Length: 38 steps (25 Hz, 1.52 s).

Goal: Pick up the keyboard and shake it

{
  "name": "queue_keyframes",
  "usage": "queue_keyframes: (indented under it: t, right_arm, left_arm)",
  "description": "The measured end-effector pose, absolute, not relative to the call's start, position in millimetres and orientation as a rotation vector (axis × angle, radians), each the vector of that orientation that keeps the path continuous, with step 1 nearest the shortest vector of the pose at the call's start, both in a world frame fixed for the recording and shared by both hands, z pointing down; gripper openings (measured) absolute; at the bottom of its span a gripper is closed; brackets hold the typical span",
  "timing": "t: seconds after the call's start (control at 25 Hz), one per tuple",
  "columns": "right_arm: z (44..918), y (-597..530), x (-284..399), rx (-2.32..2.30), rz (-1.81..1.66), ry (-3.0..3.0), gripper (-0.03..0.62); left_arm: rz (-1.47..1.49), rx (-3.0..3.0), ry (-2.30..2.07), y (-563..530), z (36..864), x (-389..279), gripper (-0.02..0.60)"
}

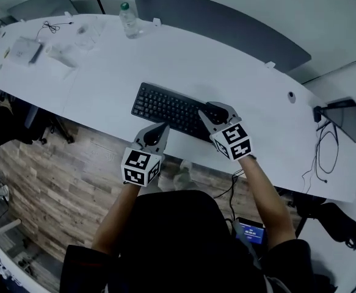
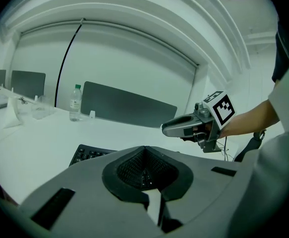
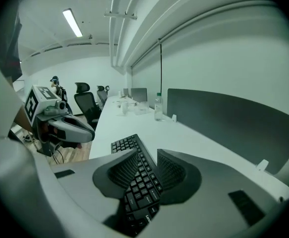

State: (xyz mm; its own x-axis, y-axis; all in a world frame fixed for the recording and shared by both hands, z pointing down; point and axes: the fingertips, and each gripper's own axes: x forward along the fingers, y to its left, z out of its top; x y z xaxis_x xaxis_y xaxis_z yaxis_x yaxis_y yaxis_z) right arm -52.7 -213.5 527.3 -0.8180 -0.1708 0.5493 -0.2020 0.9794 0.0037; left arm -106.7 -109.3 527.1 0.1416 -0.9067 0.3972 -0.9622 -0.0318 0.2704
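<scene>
Grey left gripper (image 1: 163, 128), jaws pressed together on nothing, at near edge of black keyboard (image 1: 165, 107). Keyboard flat on white desk (image 1: 104, 84). Right gripper (image 1: 209, 110) over its right end, jaws parted (keys visible between, pads not pressing).

A long white table (image 1: 104, 78) runs in front of you and curves off to your right. The black keyboard (image 1: 165, 108) lies flat on it, close to the near edge and roughly along it. Well apart from it, by the far edge, a clear bottle (image 1: 129, 21) with a green cap stands upright. Further to your left are a clear container (image 1: 87, 35), a thin black cable (image 1: 51, 26) and a white box (image 1: 24, 50).
</scene>
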Motion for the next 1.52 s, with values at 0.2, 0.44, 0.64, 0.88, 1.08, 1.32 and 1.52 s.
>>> queue_keyframes:
  t: [0.2,0.44,0.64,0.88,1.08,1.32,1.52]
  right_arm:
    - [559,-225,-57,0.128,0.071,-2.491,0.158]
    - [600,-235,-62,-0.020,0.060,-2.380,0.221]
    - [640,-244,-62,-0.128,0.029,-2.275,0.235]
    - [669,-250,-61,-0.203,0.030,-2.196,0.236]
    - [681,-255,-59,-0.264,0.108,-2.167,0.236]
    - [688,-257,-61,-0.375,0.267,-2.100,0.236]
    - [693,-263,-59,-0.450,0.357,-2.036,0.235]
  left_arm:
    - [0.146,1.879,-1.848,-114,537,-103,0.008]
    - [0.127,1.793,-1.907,-118,548,-104,0.008]
    - [0.129,1.735,-1.938,-123,556,-103,0.008]
    - [0.148,1.677,-1.961,-121,565,-100,0.008]
    - [0.162,1.647,-1.968,-125,571,-97,0.008]
    - [0.167,1.625,-1.971,-131,575,-97,0.008]
    - [0.171,1.605,-1.973,-137,581,-100,0.008]
